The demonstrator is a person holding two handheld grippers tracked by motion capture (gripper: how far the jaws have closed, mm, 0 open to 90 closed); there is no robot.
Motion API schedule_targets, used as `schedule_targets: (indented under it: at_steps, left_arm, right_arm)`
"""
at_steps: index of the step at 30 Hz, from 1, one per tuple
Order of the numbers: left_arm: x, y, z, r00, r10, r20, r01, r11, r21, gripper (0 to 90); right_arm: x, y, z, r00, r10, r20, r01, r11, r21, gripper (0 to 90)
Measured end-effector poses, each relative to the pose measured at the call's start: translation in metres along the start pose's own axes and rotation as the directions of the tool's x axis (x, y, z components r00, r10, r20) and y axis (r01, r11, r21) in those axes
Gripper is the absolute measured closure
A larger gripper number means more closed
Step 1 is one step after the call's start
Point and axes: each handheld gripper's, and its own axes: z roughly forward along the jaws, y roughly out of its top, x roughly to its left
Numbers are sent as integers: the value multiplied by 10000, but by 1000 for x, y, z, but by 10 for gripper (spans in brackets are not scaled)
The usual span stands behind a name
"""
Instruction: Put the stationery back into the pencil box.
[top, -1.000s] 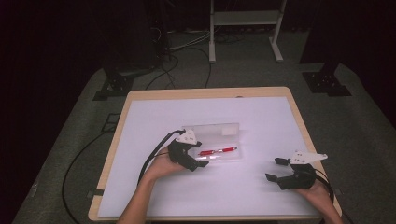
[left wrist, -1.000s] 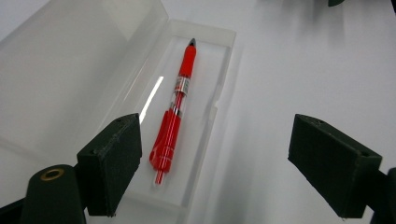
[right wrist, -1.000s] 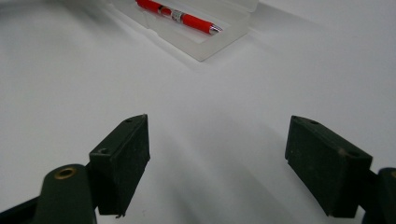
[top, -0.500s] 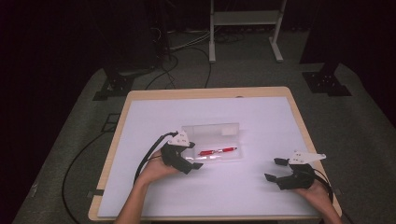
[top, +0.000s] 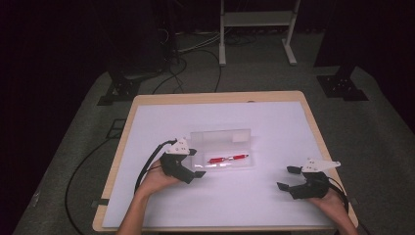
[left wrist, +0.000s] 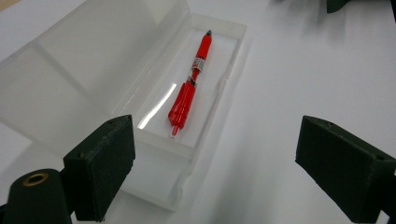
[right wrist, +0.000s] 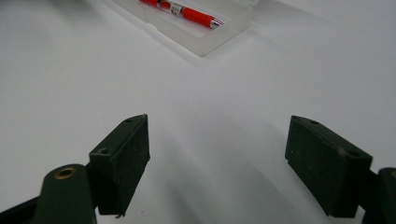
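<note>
Pens: one red plastic pen (left wrist: 189, 88) with a label band, lying flat in the tray of the case, tip pointing away from the left gripper.
Cases: one clear plastic pencil case (top: 222, 154), lid hinged open and laid back on the white table top (top: 254, 117); it sits near the table's middle.
Grippers: two, one per hand.
Left gripper (top: 193, 162): held low at the case's left end, aimed along the pen; jaws have just been opening and stand wide, nothing pressed between them, the near corner of the case in the gap.
Right gripper (top: 288, 178): resting near the table's right front edge, well apart from the case, pointed toward it; jaws wide, holding nothing.
Hard to see: the pen's label print is too small to read; both forearms are cut off by the bottom edge of the high view.
</note>
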Motion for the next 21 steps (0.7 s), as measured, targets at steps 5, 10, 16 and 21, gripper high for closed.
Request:
schedule_targets:
  at_steps: [5, 10, 16, 21]
  left_arm:
    - [-1, -4, -7, 9998, -40, -191, 38, 9999, -100, 107]
    - [-2, -8, -12, 9995, -99, -291, 94, 9998, -203, 107]
    - [0, -18, -21, 9981, -412, -450, 394, 9984, -402, 105]
    - [-3, -23, -25, 9978, -413, -516, 392, 9984, -411, 104]
  right_arm:
    - [0, 0, 1, 10000, 19, 9, -19, 10000, 15, 213]
    - [0, 0, 2, 10000, 2, -7, -2, 10000, 20, 213]
    - [1, 0, 2, 10000, -8, -15, 8, 10000, 56, 213]
    - [1, 0, 4, 10000, -8, -28, 9, 9999, 134, 213]
